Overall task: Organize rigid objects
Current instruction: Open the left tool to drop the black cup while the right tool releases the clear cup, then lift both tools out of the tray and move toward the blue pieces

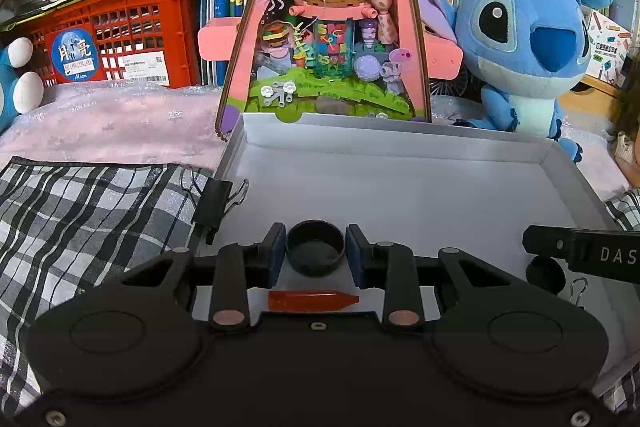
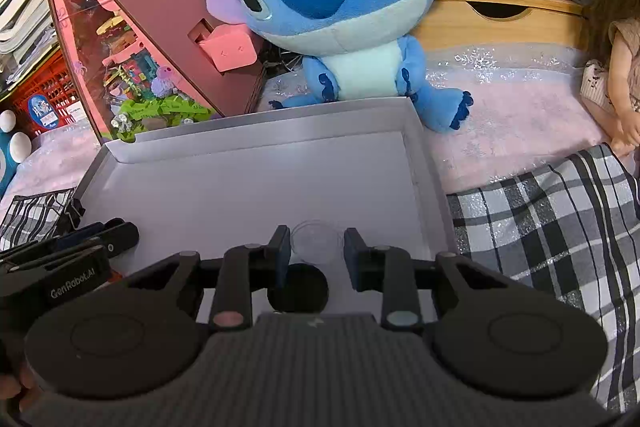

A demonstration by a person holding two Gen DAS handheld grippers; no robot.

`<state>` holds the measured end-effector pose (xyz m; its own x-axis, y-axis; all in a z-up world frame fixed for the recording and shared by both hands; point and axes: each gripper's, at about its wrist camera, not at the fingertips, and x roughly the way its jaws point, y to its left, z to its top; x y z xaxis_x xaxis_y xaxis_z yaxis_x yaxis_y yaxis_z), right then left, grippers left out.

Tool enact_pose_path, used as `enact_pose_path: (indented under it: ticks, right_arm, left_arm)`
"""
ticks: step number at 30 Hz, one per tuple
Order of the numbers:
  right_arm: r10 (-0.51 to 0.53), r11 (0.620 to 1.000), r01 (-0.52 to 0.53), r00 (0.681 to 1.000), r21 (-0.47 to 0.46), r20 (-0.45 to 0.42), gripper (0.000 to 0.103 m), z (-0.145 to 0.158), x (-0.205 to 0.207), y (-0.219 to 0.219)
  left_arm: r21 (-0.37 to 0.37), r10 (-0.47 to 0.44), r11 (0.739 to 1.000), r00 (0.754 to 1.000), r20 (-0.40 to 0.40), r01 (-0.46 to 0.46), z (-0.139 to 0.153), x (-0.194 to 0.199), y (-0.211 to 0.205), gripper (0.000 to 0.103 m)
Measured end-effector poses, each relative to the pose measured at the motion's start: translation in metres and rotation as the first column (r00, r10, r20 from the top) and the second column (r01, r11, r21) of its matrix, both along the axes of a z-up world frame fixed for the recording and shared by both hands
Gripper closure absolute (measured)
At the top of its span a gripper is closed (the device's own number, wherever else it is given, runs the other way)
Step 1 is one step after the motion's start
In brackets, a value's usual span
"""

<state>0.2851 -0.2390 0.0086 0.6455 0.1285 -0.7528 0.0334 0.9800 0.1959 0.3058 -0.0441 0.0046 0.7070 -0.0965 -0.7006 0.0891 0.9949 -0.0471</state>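
A shallow white box lid (image 1: 400,187) lies on the bed. In the left wrist view my left gripper (image 1: 316,251) is shut on a black round cap (image 1: 316,253), its pads against both sides. An orange pen-like piece (image 1: 312,301) lies just below it. A second black cap (image 1: 546,275) lies at the right, under my right gripper's finger. In the right wrist view my right gripper (image 2: 316,247) brackets a clear round lid (image 2: 316,241) on the tray (image 2: 240,179); the pads stand slightly apart from it. A black cap (image 2: 298,289) lies beneath. The left gripper's fingers (image 2: 100,231) show at the left.
A black binder clip (image 1: 214,203) sits on the tray's left rim and a small clip (image 1: 578,291) at the right. Behind stand a pink display house (image 1: 328,27), a blue plush (image 1: 524,43), a red crate (image 1: 120,35), books. Checked cloth (image 1: 80,219) flanks the tray.
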Motion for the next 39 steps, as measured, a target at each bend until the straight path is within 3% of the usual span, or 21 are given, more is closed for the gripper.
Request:
enact_pose_path:
  ticks: [4,17,26,39]
  right_arm:
    - [-0.001,1.0,0.001,1.0,0.0,0.001,0.051,0.001,-0.001,0.0]
    - [0.023,1.0,-0.023,0.997,-0.003,0.072,0.032,0.025,-0.027,-0.002]
    - [0.068,0.997,-0.064,0.987,-0.03,0.146,0.024,0.043,-0.083,-0.009]
    - [0.183,0.976,-0.143,0.949,-0.166,0.258,0.018,0.041,-0.188,-0.006]
  left_arm:
    - [-0.005,0.0,1.0,1.0,-0.002,0.0,0.001,-0.001,0.0,0.071]
    - [-0.053,-0.039,0.998,0.998,0.053,0.042,0.033,-0.043,0.002,0.03]
    - [-0.016,-0.122,0.992,0.988,0.098,0.125,0.045,-0.109,0.003,0.024]
    - [-0.021,-0.157,0.987,0.98,0.122,0.161,0.038,-0.198,0.013,0.022]
